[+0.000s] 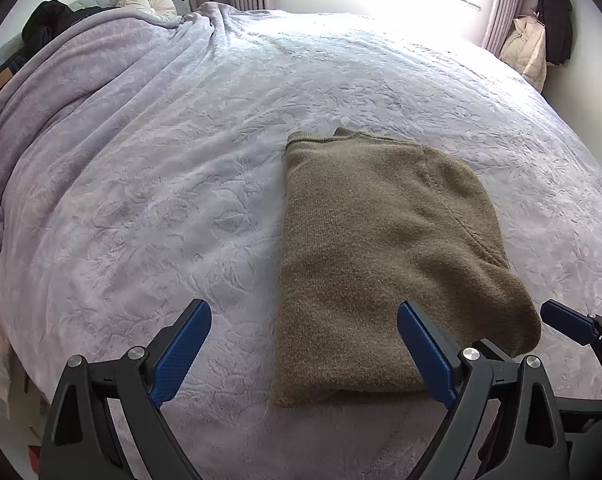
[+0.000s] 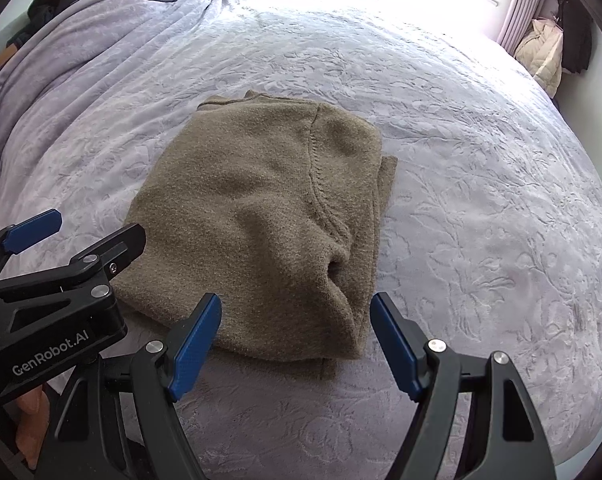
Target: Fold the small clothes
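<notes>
A brown knit sweater (image 1: 373, 248) lies folded into a long rectangle on the lilac bedspread (image 1: 161, 200), its collar at the far end. My left gripper (image 1: 304, 324) is open and empty, just above the sweater's near left edge. The sweater also shows in the right wrist view (image 2: 261, 216), with a folded sleeve and seam on its right side. My right gripper (image 2: 296, 316) is open and empty, hovering over the sweater's near right corner. The left gripper's body (image 2: 61, 280) shows at the left of the right wrist view.
A bunched lilac blanket (image 1: 61, 92) covers the bed's far left, with a round cream cushion (image 1: 149, 0) and dark clothes (image 1: 49, 20) by the headboard. A window and curtains stand at the back. A cream jacket (image 1: 525, 48) hangs at the far right.
</notes>
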`<state>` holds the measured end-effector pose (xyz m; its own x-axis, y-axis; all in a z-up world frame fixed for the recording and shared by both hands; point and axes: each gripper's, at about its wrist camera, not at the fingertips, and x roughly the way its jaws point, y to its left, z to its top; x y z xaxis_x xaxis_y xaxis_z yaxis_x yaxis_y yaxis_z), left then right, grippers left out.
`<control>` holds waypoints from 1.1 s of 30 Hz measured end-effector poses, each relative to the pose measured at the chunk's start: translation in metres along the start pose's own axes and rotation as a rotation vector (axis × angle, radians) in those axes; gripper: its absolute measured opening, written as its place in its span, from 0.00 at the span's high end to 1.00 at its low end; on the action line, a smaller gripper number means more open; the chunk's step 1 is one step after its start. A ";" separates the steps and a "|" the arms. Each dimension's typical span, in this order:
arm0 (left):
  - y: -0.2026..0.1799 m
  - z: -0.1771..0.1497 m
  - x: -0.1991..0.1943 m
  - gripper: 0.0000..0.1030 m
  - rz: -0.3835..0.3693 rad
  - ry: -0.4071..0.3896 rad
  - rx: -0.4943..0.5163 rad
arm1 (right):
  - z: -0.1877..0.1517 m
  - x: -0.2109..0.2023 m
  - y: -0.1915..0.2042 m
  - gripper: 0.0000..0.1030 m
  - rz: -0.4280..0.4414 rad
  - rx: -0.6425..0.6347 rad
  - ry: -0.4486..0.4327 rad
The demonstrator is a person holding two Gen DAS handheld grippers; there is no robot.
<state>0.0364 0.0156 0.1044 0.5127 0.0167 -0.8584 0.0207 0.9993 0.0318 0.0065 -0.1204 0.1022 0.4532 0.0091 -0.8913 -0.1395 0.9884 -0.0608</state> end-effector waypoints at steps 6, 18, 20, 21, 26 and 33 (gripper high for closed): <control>0.000 0.000 0.000 0.08 0.001 0.001 -0.002 | 0.000 -0.001 -0.001 0.23 0.001 -0.003 0.000; -0.005 -0.001 -0.001 0.08 -0.017 0.012 0.004 | 0.000 -0.004 -0.004 0.23 0.005 -0.003 -0.003; -0.006 -0.001 -0.001 0.08 -0.018 0.012 0.004 | 0.000 -0.005 -0.005 0.23 0.007 -0.003 -0.005; -0.006 -0.001 -0.001 0.08 -0.025 0.012 0.005 | 0.000 -0.005 -0.006 0.23 0.007 -0.003 -0.006; -0.008 -0.001 -0.003 0.08 -0.028 0.007 0.015 | 0.000 -0.005 -0.007 0.23 0.013 0.003 -0.009; -0.011 -0.001 -0.004 0.08 -0.038 0.011 0.021 | 0.000 -0.007 -0.008 0.23 0.018 0.007 -0.016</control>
<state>0.0331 0.0044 0.1071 0.5020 -0.0204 -0.8646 0.0577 0.9983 0.0099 0.0043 -0.1289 0.1090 0.4646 0.0293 -0.8850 -0.1419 0.9890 -0.0417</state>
